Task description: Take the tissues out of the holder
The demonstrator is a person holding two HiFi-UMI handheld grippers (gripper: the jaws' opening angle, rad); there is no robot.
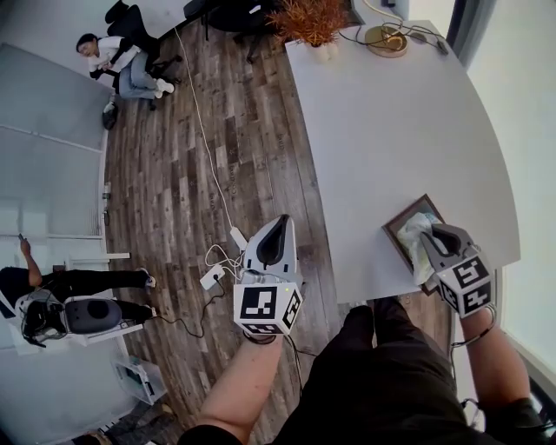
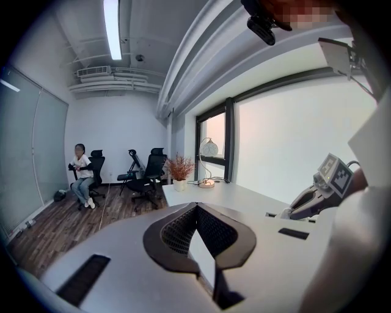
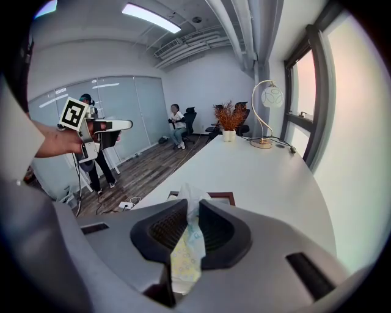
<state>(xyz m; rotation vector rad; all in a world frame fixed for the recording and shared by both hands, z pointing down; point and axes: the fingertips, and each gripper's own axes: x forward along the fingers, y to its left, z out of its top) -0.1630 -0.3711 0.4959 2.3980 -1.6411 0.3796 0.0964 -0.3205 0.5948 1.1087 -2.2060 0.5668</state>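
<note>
A dark wooden tissue holder (image 1: 401, 222) lies near the front edge of the white table (image 1: 391, 130). A white tissue (image 1: 415, 239) sticks up out of it. My right gripper (image 1: 441, 240) is over the holder, shut on that tissue. In the right gripper view the tissue (image 3: 188, 244) is pinched between the two dark pads and hangs down toward the camera, with the holder (image 3: 223, 197) just beyond. My left gripper (image 1: 274, 243) hovers over the wood floor to the left of the table. It is shut with nothing in it, its tips (image 2: 197, 206) meeting.
At the table's far end stand a pot of dried plants (image 1: 311, 22) and a lamp (image 1: 387, 39). A white cable and power strip (image 1: 213, 276) lie on the floor below my left gripper. One person sits on a chair (image 1: 122, 65) far left; another stands at the left (image 1: 78, 282).
</note>
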